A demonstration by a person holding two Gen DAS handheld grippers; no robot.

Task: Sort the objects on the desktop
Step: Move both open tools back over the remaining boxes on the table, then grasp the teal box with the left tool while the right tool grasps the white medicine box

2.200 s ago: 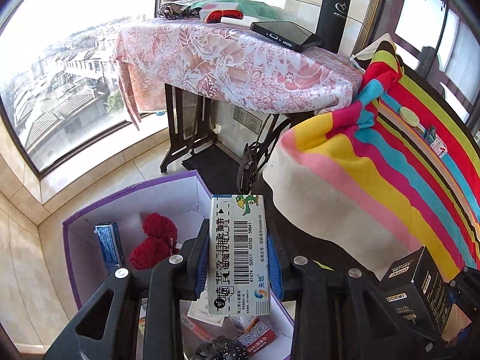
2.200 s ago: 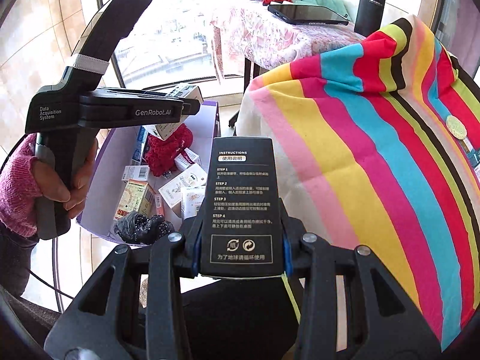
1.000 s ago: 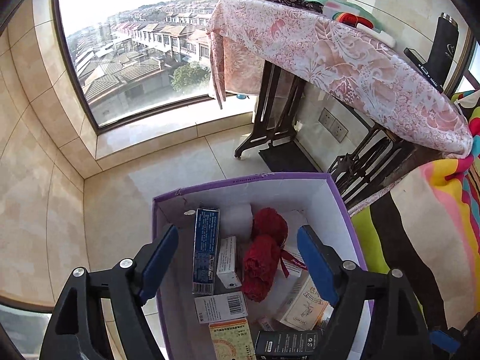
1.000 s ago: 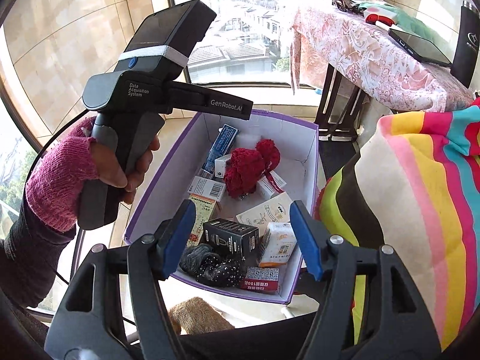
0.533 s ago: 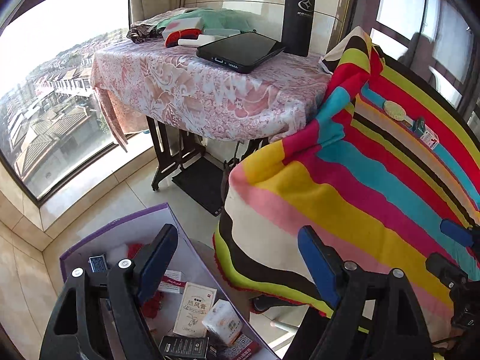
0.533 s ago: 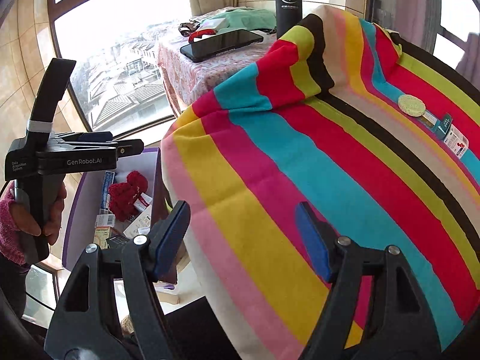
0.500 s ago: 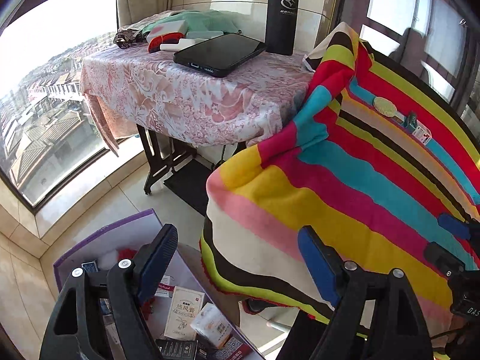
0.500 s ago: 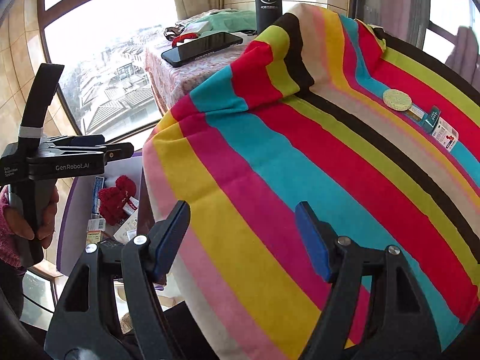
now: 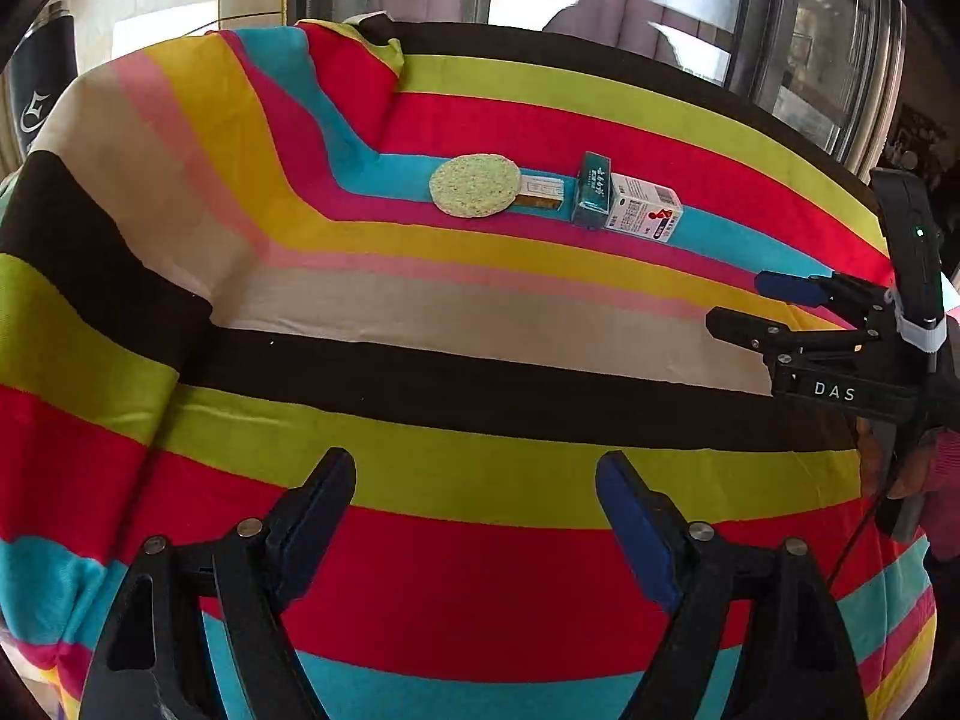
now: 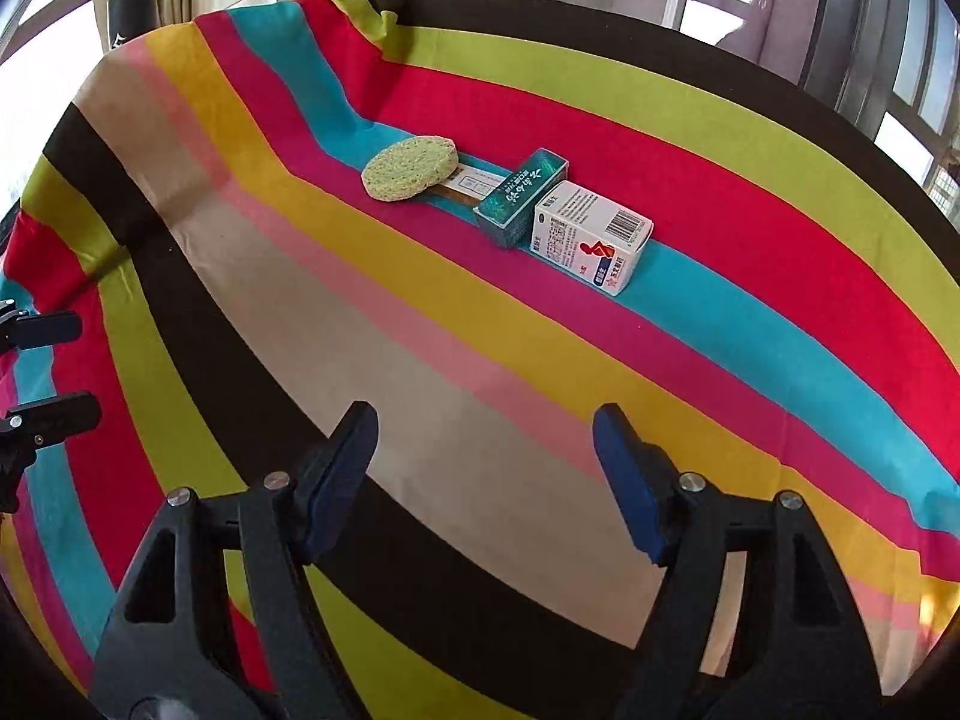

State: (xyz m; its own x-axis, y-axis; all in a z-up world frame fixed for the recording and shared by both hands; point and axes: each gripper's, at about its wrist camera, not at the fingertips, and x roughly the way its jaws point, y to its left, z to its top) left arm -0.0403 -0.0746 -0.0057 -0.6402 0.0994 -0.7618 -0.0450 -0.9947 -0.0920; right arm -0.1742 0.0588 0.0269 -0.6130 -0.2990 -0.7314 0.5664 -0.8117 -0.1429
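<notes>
Four small items lie in a row on the far blue stripe of the striped tablecloth (image 9: 456,312). They are a round green sponge pad (image 9: 474,185) (image 10: 409,168), a flat white and orange box (image 9: 543,192) (image 10: 477,183) partly under it, a teal box (image 9: 593,191) (image 10: 521,197) and a white box with a barcode (image 9: 643,207) (image 10: 591,235). My left gripper (image 9: 474,468) hangs open and empty over the near stripes, well short of the row. My right gripper (image 10: 485,420) is open and empty too, closer to the boxes. It also shows at the right edge of the left wrist view, the right gripper (image 9: 741,303).
A black flask (image 10: 129,6) stands beyond the table's far left corner. Dark window frames (image 10: 840,30) run behind the table. A hand in a pink sleeve (image 9: 936,468) holds the right tool. The cloth drops off at the left edge (image 10: 36,240). The left gripper's fingers (image 10: 54,324) show there.
Both grippers let go of the boxes they held over the purple bin. They then swung away from it and now face the striped table and the row of items.
</notes>
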